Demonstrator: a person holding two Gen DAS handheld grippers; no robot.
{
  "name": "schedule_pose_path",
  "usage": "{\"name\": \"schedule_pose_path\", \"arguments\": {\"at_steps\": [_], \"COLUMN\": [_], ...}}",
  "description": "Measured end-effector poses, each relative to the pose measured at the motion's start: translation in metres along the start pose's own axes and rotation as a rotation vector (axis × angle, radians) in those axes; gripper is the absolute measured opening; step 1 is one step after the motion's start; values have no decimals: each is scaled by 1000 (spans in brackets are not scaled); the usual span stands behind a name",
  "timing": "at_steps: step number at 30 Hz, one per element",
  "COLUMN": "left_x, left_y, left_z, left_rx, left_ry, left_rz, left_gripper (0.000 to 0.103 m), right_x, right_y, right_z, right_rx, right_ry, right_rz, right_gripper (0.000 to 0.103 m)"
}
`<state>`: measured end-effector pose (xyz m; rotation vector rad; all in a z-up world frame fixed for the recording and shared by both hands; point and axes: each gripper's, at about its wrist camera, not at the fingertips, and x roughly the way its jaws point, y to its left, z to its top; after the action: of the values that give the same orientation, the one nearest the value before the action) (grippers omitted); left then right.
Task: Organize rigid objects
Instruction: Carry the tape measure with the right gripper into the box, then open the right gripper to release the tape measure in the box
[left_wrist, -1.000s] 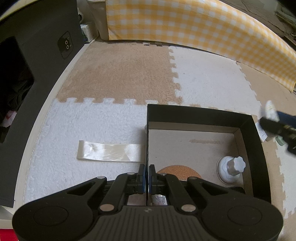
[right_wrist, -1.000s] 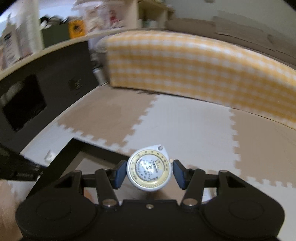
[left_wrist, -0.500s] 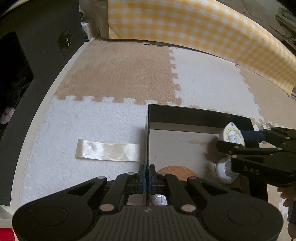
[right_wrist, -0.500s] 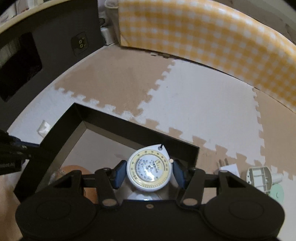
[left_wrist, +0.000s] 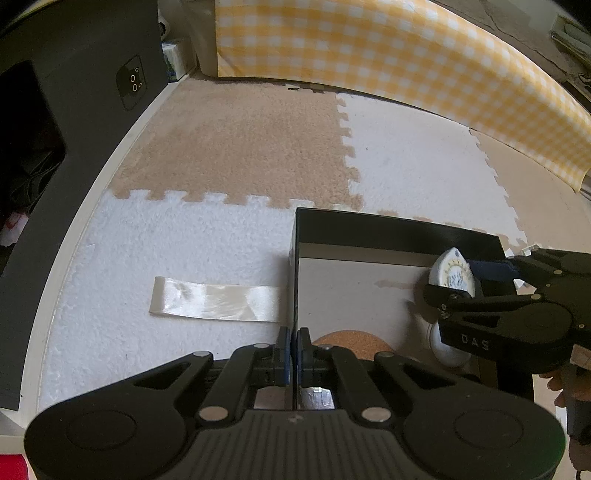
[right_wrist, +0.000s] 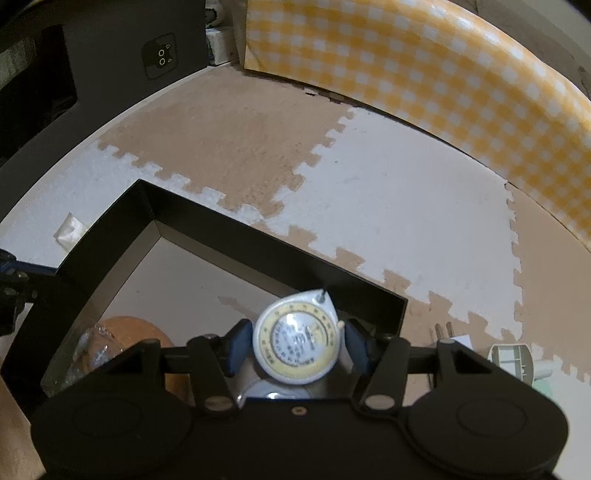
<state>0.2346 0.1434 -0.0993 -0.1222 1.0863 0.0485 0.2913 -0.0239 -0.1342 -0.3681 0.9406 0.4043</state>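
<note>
Right wrist view: right fingers (right_wrist: 295, 345) grip dial (right_wrist: 298, 343); left fingers (left_wrist: 294, 350) pinch box wall (left_wrist: 295, 280).

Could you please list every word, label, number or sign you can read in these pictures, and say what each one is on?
"DAS": raised letters on the body of the right gripper, in the left wrist view.
Print and scale marks on the round yellow-rimmed dial between that gripper's jaws: too small and blurred to read.
Two small circles and arrow marks on the black panel of the dark cabinet: symbols only, no words.
</note>
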Motion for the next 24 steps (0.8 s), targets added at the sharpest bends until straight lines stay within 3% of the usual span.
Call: {"name": "schedule_pose_path", "arguments": {"at_steps": [10,19,24], "left_x": [0,0,-1], "left_y": [0,0,0], "left_z": [0,0,0], "left_rx": [-1,-1,0], "left_ry": [-1,-1,-3], "left_rz": [-1,1,3], "left_gripper": [2,2,2], "right_x": [-4,-33,-50], "right_y": [-1,-8,-18], "right_z": [-1,0,0], "right_rx": [28,48,66], "right_ry": [1,-48,-62], "right_rz": [13,40,46], "right_gripper": [58,61,77]}}
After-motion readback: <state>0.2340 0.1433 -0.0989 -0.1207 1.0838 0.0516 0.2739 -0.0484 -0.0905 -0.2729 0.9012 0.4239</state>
